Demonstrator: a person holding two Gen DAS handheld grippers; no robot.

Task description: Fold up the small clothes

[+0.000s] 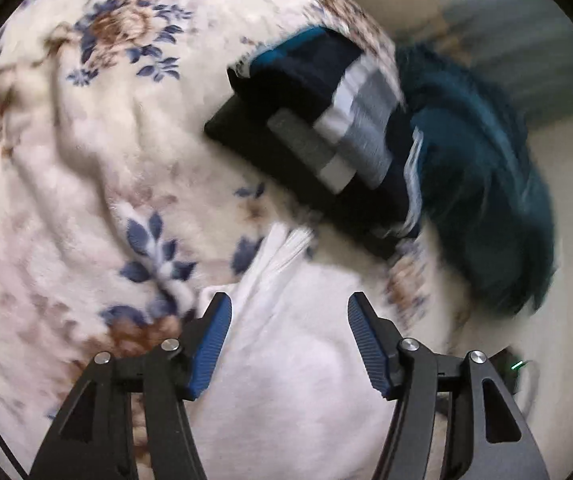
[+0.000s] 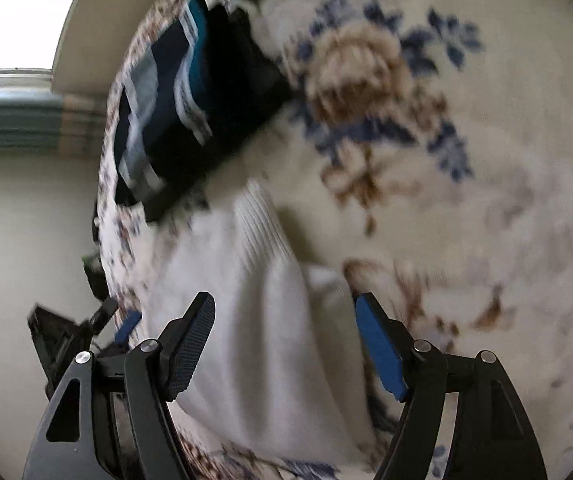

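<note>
Below, one white garment [image 1: 286,360], one folded stack [image 1: 318,136], two splayed grippers.

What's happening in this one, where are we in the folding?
A person works two tools over a floral blanket. Both the left tool and right tool are open, jaws spread either side of a white garment lying on the blanket, gripping nothing. A stack of dark folded clothes sits beyond, with a teal garment beside it. The views are blurred.

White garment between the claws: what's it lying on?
The white garment lies on the floral blanket, which shows around it. Whatever sits under the blanket there is covered. Both claws hang open over it.
</note>
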